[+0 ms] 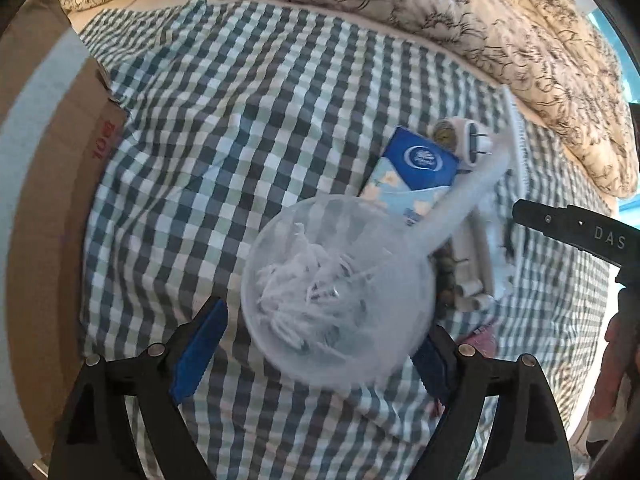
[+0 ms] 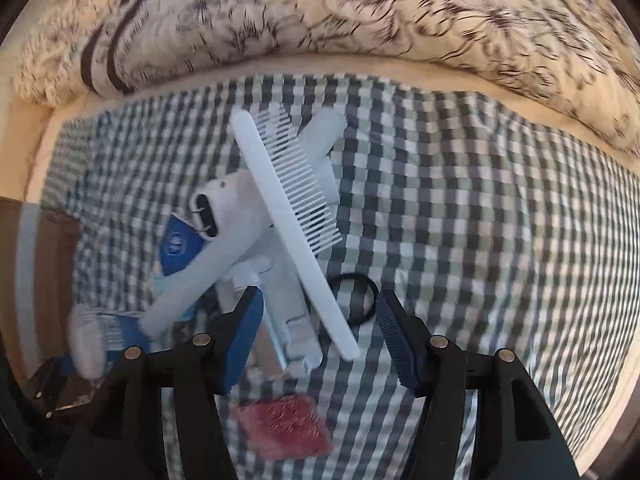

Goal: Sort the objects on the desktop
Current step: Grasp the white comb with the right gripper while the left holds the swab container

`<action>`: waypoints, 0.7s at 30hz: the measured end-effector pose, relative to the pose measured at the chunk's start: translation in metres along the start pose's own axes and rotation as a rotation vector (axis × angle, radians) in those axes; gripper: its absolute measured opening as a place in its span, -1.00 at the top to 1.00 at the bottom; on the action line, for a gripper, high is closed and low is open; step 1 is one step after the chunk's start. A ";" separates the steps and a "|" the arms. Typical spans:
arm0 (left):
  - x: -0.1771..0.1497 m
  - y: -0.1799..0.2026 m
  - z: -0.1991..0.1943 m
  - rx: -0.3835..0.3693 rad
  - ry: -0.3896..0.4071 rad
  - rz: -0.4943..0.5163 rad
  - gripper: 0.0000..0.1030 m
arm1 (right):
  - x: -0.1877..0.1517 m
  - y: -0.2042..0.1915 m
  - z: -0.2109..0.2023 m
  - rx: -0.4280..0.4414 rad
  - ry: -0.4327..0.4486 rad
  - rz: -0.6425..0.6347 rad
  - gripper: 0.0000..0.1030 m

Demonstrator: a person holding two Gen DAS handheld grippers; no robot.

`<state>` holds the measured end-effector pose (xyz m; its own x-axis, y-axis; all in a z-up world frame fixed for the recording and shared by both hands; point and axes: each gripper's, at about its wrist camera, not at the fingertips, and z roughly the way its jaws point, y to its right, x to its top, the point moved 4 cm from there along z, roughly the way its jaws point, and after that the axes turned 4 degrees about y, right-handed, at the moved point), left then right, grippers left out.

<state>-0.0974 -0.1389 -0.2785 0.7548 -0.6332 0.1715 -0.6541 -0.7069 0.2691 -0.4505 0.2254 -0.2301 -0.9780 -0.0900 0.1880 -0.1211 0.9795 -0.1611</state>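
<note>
My left gripper (image 1: 320,340) is open, its blue pads either side of a clear plastic bag (image 1: 340,300) holding white bits; the bag's neck trails up right. I cannot tell if the pads touch it. Behind it lie a blue tissue pack (image 1: 416,164) and a white plug charger (image 1: 468,140). My right gripper (image 2: 320,336) is open and empty above a heap: a white comb (image 2: 292,224), the charger (image 2: 224,208), a white plastic piece (image 2: 288,320) and a black hair tie (image 2: 356,300). A red packet (image 2: 284,424) lies below.
Everything rests on a green checked cloth (image 1: 200,140) over a bed. A floral quilt (image 1: 500,32) lies along the far side. A cardboard box (image 1: 52,184) stands at the left. The right gripper's body (image 1: 580,232) shows at the right edge.
</note>
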 end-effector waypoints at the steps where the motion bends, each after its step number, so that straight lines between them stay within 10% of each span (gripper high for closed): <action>1: 0.001 -0.001 0.004 0.003 -0.002 -0.005 -0.71 | 0.001 0.000 0.006 -0.002 -0.007 -0.003 -0.14; 3: 0.005 -0.001 0.012 0.009 -0.007 -0.006 -0.71 | 0.004 -0.001 0.015 -0.011 -0.016 -0.014 -0.06; 6: 0.013 0.002 0.017 0.014 -0.001 0.031 -0.66 | 0.008 -0.004 0.024 -0.024 -0.035 -0.045 0.61; 8: 0.018 0.006 0.014 -0.017 0.022 0.064 -0.21 | 0.008 -0.006 0.022 -0.032 -0.029 -0.062 0.64; 21: 0.016 -0.010 -0.029 -0.018 0.058 0.061 -0.21 | -0.003 0.012 -0.029 0.070 0.023 0.083 0.91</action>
<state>-0.0772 -0.1333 -0.2505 0.7152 -0.6555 0.2424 -0.6987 -0.6613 0.2731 -0.4441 0.2423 -0.2047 -0.9811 -0.0038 0.1935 -0.0521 0.9682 -0.2447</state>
